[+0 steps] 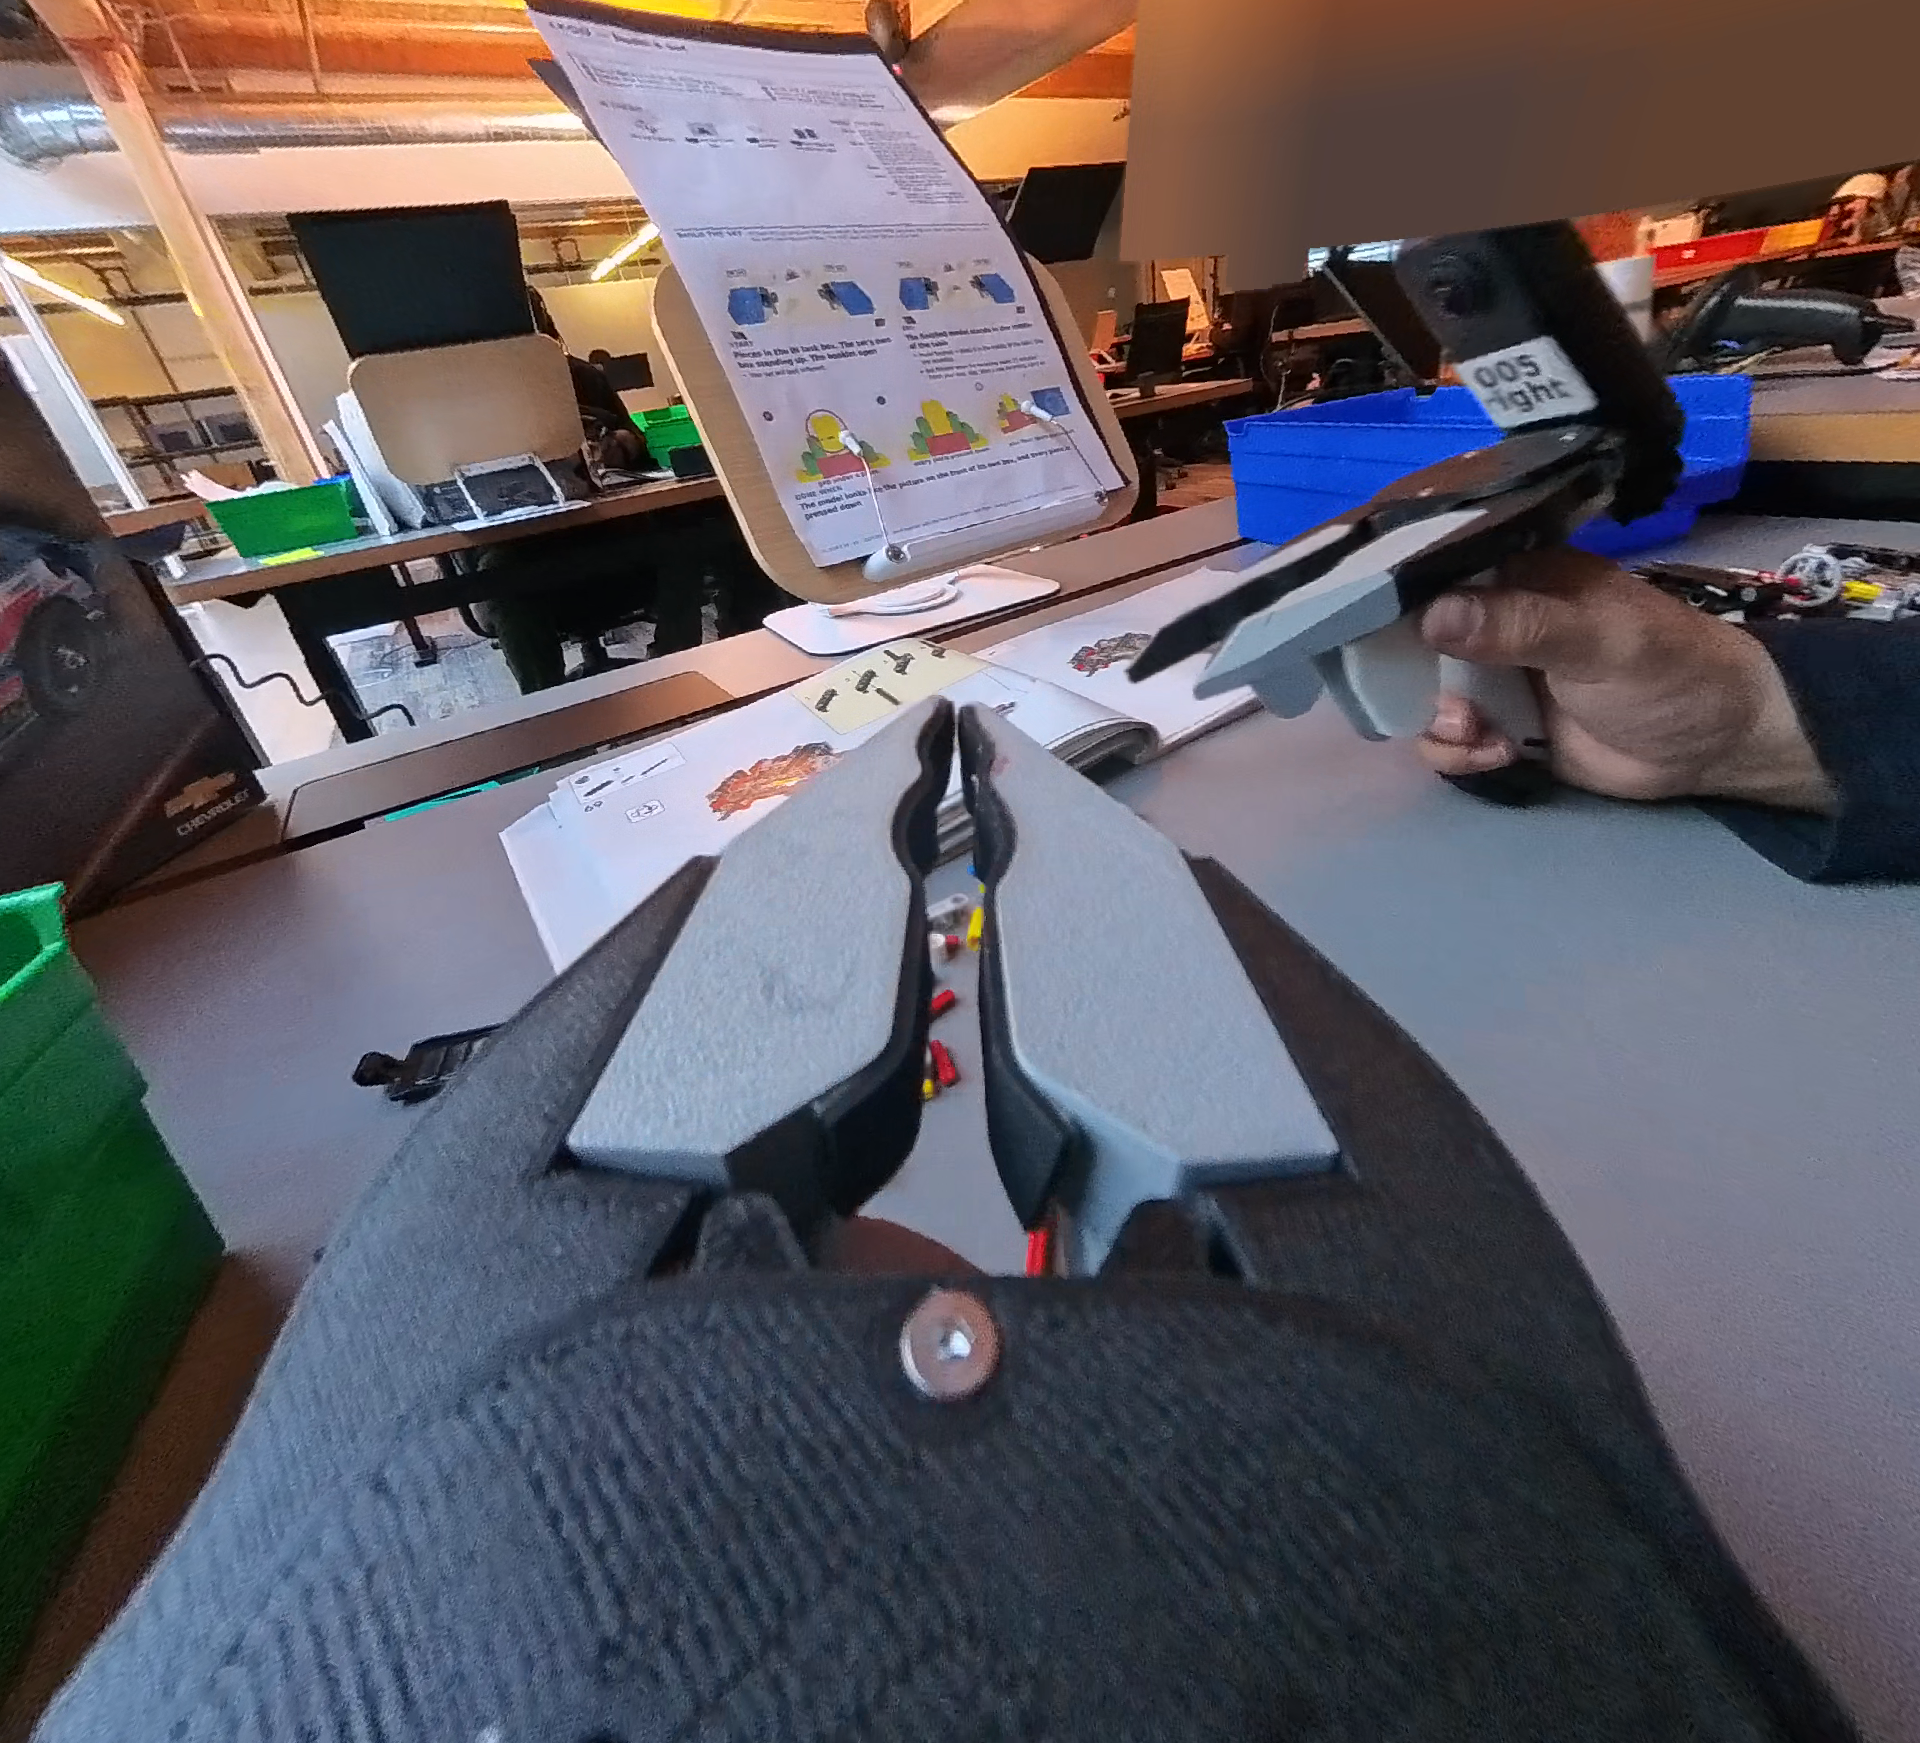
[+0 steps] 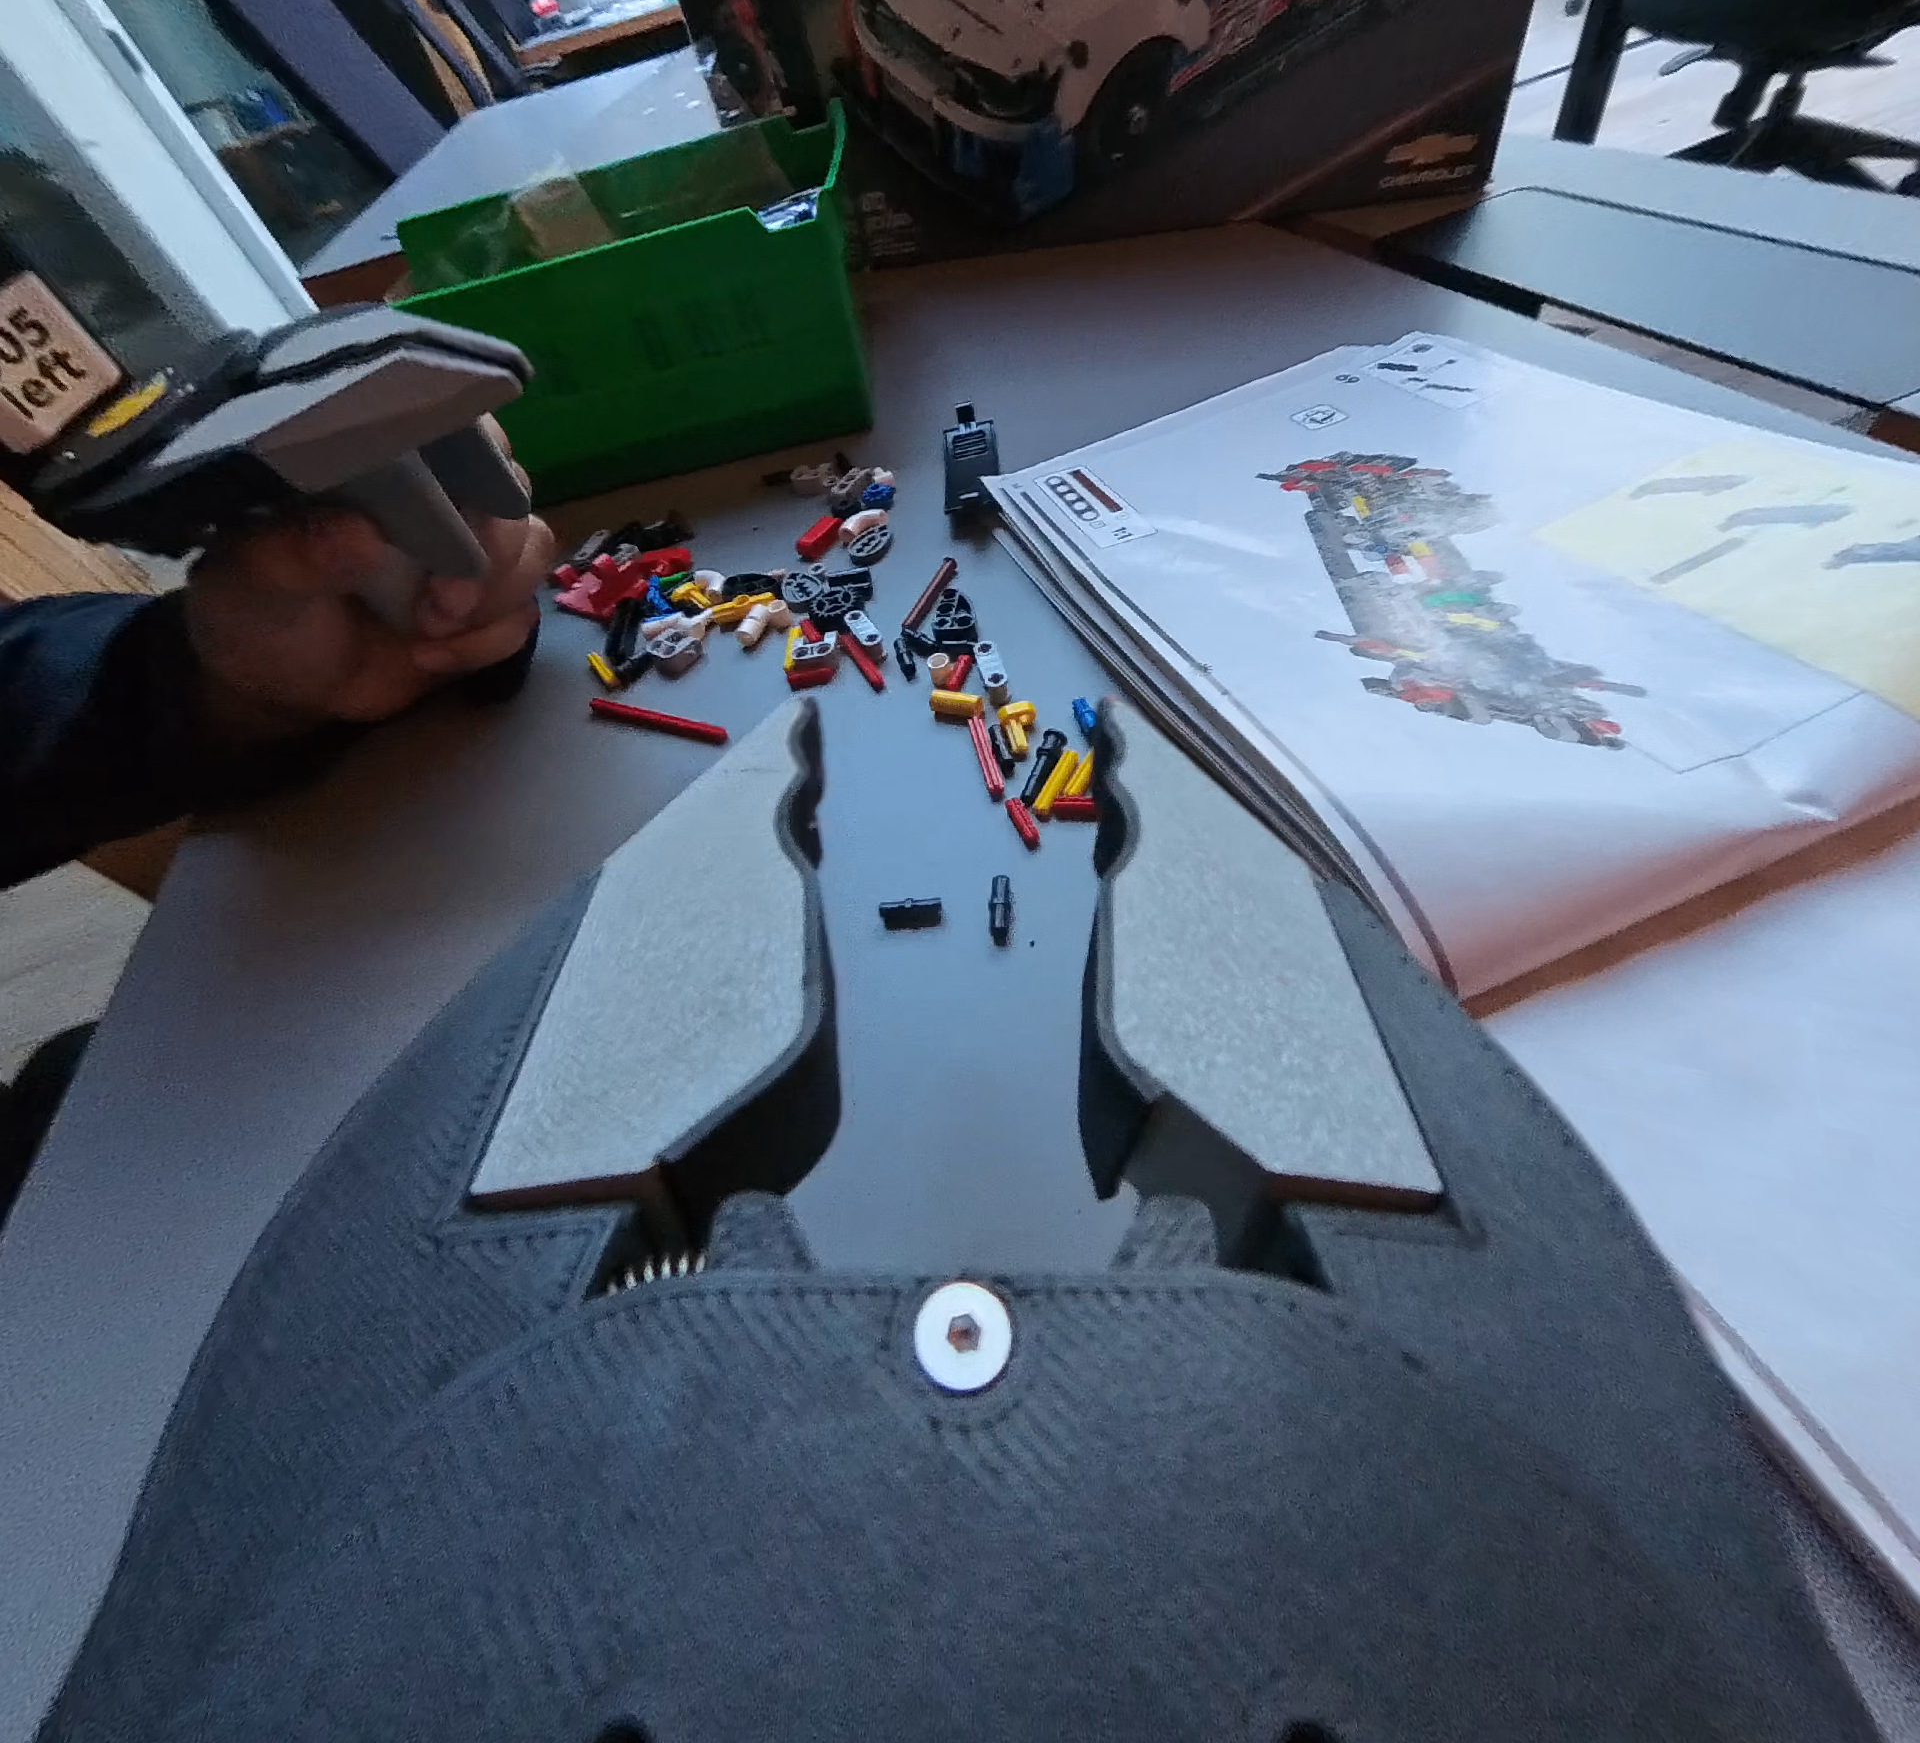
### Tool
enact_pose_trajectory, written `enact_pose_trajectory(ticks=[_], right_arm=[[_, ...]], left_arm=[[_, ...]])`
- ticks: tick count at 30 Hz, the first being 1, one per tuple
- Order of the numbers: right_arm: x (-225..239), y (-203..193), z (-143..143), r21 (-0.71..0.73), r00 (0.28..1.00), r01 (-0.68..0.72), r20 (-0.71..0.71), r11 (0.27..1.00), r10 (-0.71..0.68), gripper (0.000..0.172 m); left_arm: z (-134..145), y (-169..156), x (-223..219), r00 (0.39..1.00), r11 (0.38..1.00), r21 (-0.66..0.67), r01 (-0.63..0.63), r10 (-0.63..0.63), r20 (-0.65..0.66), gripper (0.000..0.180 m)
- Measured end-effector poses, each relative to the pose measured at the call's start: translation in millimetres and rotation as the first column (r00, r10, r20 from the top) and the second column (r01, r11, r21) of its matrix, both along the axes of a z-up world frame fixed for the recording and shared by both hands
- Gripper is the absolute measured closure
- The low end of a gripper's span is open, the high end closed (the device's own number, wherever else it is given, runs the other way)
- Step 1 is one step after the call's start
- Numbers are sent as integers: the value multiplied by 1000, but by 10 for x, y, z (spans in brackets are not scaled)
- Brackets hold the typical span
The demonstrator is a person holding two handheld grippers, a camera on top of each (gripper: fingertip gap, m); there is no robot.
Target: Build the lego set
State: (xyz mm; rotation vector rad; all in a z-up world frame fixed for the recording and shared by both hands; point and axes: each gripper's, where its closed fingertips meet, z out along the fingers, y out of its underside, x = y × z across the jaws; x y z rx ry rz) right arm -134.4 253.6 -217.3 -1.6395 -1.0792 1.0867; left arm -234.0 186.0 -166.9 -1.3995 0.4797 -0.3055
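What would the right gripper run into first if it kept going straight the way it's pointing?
Probably the loose building pieces on the table, beyond the open right gripper. Depth is hard to judge.

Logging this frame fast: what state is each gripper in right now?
Left gripper: closed, nothing visible between its tips.
Right gripper: open, holding nothing, above loose pieces on the table.

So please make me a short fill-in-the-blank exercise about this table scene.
1. The bin beside the car box is ____.
2. The right gripper's jaws stand ____.
3. The open booklet lies on the ____.
4. The left gripper's jaws are ____.

Missing words: green; open; table; shut
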Motion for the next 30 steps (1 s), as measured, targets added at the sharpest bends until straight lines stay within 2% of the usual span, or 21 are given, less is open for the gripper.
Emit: enact_pose_trajectory(ticks=[2,8,13,16,21,23,30], right_arm=[[31,25,-2,-17,1000,20,-6,1000,-20,113],[178,17,60,35,995,90,-35,995,-89,126],[156,2,2,27,997,80,5,996,-80,128],[137,14,-43,-12,997,67,25,998,-67,134],[134,24,-59,-69,999,46,18,997,-45,137],[126,19,-62,-59,999,44,23,997,-43,139],[86,-2,-82,11,998,30,61,999,-31,145]], left_arm=[[-18,-29,56,999,1000,0,17,-17,-28,180],[-72,-250,288,981,997,68,40,-26,-190,180],[-143,-463,454,951,990,99,104,-69,-301,180],[-194,-512,490,941,991,70,116,-87,-327,156],[-160,-586,514,943,981,77,180,-150,-299,155],[-117,-563,484,956,980,65,187,-167,-240,145],[-41,-416,334,969,968,-46,247,-247,3,145]])
